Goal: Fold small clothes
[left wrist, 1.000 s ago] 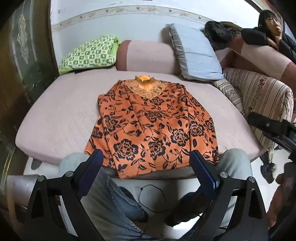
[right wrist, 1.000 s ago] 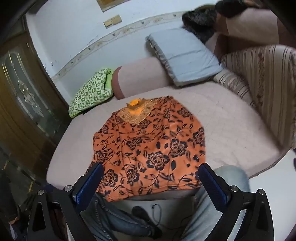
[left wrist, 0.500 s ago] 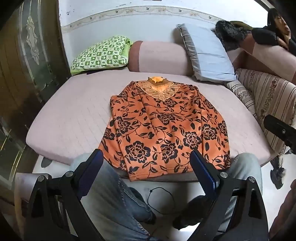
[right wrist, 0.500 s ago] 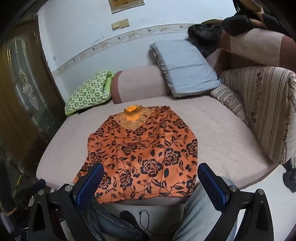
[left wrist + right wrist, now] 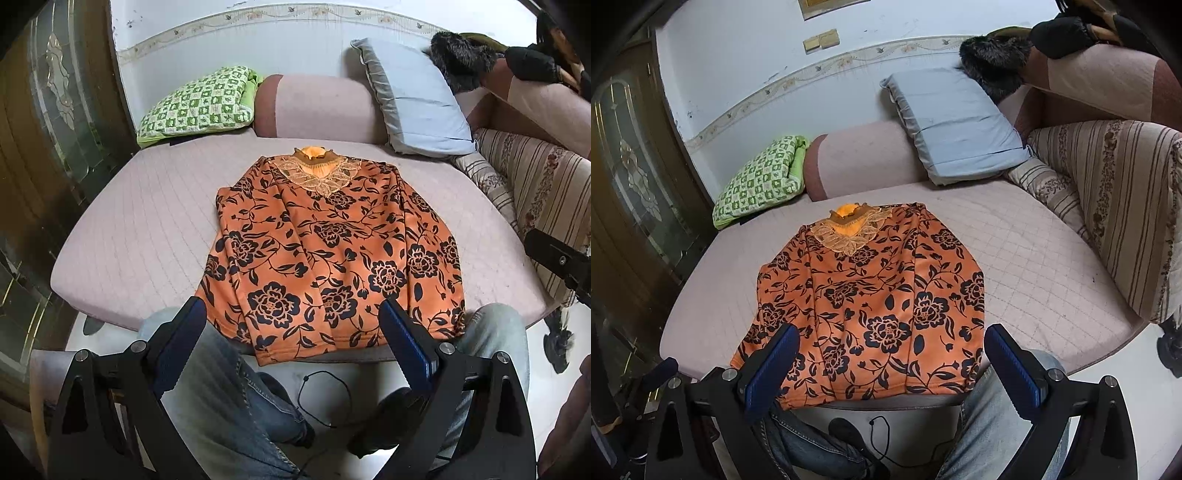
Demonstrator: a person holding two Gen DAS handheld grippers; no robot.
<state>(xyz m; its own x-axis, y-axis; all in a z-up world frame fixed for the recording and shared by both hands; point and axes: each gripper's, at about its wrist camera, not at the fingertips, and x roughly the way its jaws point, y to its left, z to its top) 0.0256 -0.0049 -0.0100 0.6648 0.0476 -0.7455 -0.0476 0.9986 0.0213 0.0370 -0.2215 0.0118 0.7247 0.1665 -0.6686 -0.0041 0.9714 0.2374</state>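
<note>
Left hand-held gripper (image 5: 291, 334) and right hand-held gripper (image 5: 892, 360) spread, empty, above knees. Ahead: orange floral top (image 5: 325, 254) flat on bed (image 5: 147, 229), collar pointing away, hem nearest. Wall switch (image 5: 820, 41) only in right view.

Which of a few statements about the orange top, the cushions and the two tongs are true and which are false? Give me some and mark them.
1. The orange floral top lies spread on the pink mattress, collar away from the person. True.
2. The left tongs are shut on the top's hem. False: they are open and hold nothing.
3. The green checked cushion lies on top of the garment. False: it sits apart, by the wall.
4. The right tongs are open. True.
5. The grey pillow leans at the back. True.
</note>
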